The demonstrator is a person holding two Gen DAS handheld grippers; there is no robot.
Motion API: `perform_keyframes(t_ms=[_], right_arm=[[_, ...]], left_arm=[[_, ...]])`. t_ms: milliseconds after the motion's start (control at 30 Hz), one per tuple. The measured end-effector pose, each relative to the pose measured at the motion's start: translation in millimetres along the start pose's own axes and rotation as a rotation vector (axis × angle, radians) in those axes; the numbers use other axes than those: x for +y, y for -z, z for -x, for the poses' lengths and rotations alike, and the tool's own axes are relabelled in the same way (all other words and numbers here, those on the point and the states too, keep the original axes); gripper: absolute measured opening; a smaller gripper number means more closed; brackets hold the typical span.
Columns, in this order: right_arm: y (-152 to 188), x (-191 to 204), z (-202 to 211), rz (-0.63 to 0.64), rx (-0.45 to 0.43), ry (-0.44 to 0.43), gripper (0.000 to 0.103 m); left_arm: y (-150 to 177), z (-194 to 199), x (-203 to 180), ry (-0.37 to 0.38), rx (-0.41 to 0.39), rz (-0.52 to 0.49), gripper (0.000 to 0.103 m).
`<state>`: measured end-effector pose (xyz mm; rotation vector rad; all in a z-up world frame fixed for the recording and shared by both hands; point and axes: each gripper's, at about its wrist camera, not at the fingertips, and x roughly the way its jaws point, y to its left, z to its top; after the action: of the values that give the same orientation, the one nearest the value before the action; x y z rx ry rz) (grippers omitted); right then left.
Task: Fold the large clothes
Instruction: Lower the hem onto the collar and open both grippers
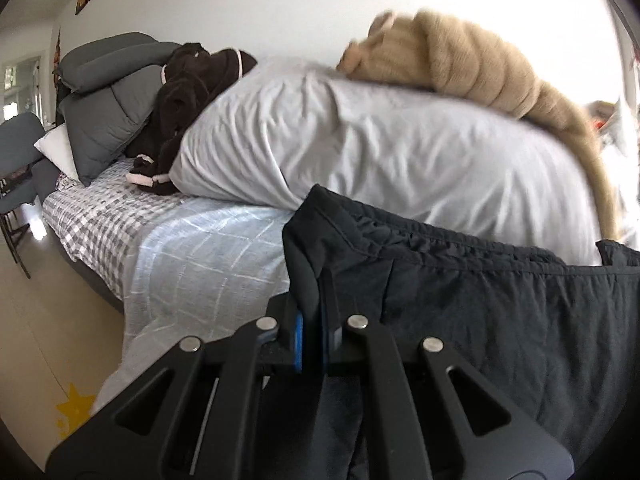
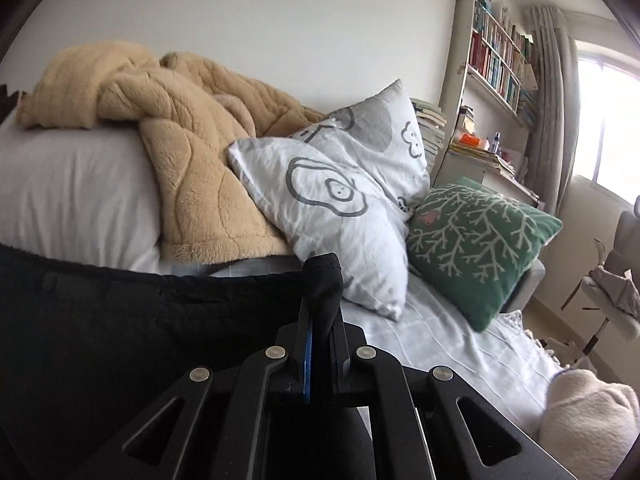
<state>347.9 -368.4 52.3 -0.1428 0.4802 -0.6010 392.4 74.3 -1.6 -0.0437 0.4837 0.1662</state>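
A large black garment (image 1: 500,312) with a gathered elastic edge is held up above the bed, stretched between my two grippers. My left gripper (image 1: 314,312) is shut on the garment's left top corner, with cloth pinched between the blue pads. In the right wrist view the same black garment (image 2: 120,328) hangs to the left. My right gripper (image 2: 322,312) is shut on its right top corner, the cloth bunched up between the fingers.
The bed (image 1: 192,256) has a pale checked sheet. A white duvet (image 1: 380,152) lies behind with a tan fleece blanket (image 2: 192,152) on it. Dark brown clothes (image 1: 188,96) and grey pillows (image 1: 108,120) lie at the left. A patterned pillow (image 2: 340,200), a green cushion (image 2: 476,240) and bookshelves (image 2: 496,64) are at the right.
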Motion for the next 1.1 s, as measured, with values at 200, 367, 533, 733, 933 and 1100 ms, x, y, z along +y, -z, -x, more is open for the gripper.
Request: perform_keyframes(t_ms=[200, 367, 533, 733, 933, 1100], right_arm=[[30, 48, -80, 0.048, 0.143, 0.024, 0.005], [67, 82, -127, 0.137, 0.311, 0.008, 0.007], [68, 89, -116, 0.202, 0.308, 0.043, 0.014], [37, 61, -50, 0.111, 0.220, -0.083, 0.052], [23, 114, 24, 0.126, 0.226, -0.402, 0.052], [38, 182, 37, 0.166, 0.294, -0.555, 0.052]], left_arm=[[43, -96, -14, -0.038, 0.177, 0.009, 0.011], [49, -120, -7, -0.024, 0.260, 0.043, 0.028], [45, -120, 24, -0.020, 0.331, 0.177, 0.067], [24, -49, 18, 0.036, 0.253, 0.192, 0.069], [19, 7, -89, 0.320, 0.259, 0.024, 0.076], [39, -13, -154, 0.369, 0.290, -0.117, 0.076]])
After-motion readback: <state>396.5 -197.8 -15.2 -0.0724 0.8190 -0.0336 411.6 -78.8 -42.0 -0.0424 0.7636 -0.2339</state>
